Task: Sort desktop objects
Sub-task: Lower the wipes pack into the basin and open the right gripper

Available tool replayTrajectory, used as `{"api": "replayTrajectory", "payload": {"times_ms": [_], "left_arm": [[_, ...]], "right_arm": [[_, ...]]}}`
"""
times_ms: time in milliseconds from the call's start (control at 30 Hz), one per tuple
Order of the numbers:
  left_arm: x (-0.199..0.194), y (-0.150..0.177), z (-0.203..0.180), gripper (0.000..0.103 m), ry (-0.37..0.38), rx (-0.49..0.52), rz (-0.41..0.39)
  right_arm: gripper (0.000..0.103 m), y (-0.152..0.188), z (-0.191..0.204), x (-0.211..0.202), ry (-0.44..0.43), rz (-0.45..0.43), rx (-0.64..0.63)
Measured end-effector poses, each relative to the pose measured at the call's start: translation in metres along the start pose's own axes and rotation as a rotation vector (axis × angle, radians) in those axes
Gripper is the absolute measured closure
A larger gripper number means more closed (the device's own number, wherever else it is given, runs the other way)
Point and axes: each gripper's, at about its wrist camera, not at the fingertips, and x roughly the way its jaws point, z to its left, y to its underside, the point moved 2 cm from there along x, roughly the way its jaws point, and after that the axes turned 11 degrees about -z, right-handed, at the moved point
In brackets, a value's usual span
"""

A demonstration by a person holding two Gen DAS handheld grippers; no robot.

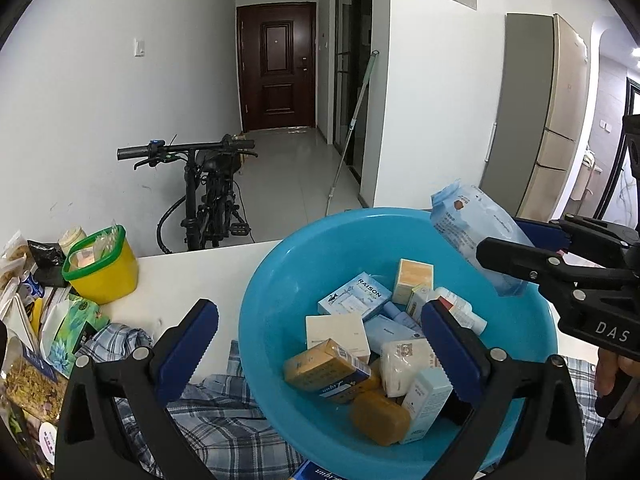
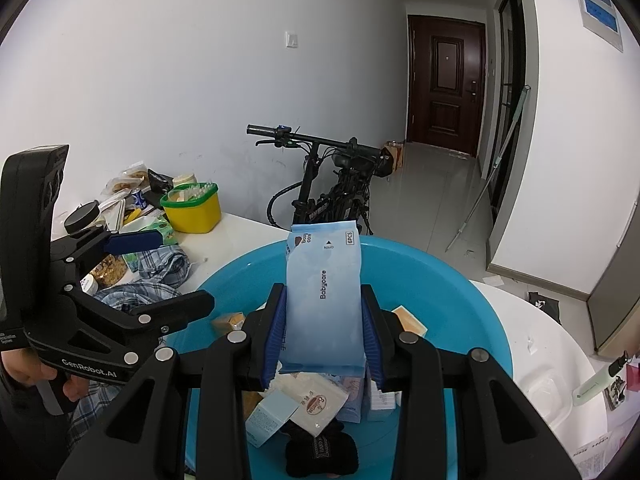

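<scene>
**Right tongs hold wipes pack over basin; left tongs spread, empty**

- 1 white table [image 1: 180, 276]: bare strip at centre-left of the left wrist view, between yellow tub and basin.
- 1 blue basin [image 1: 272, 280], fills lower centre of both views. Rim sits on the plaid cloth [image 1: 224, 432] at lower left. Inside: roughly ten small boxes and packets, piled and touching; exact count unclear. Little bare floor left in the basin.
- 1 pale blue Babycare wipes pack [image 2: 324, 296], upright, above the basin's middle, pinched at both side edges by the right gripper [image 2: 325, 332].
- Left gripper [image 1: 320, 344]: fingers spread wide, nothing between them, above the basin's near-left rim.
- 1 yellow tub [image 1: 102, 268] with green rim, left of the basin, well apart.
- Snack bags crowd the far left edge; count unclear.
</scene>
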Motion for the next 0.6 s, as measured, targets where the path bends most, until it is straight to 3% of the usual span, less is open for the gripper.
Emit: {"api": "replayTrajectory", "payload": {"times_ms": [600], "left_arm": [[-0.0062,-0.003,-0.0024,0.0,0.0,0.008,-0.008]], "right_arm": [[0.069,0.0004,0.0007,0.0005,-0.004,0.009,0.0]]}}
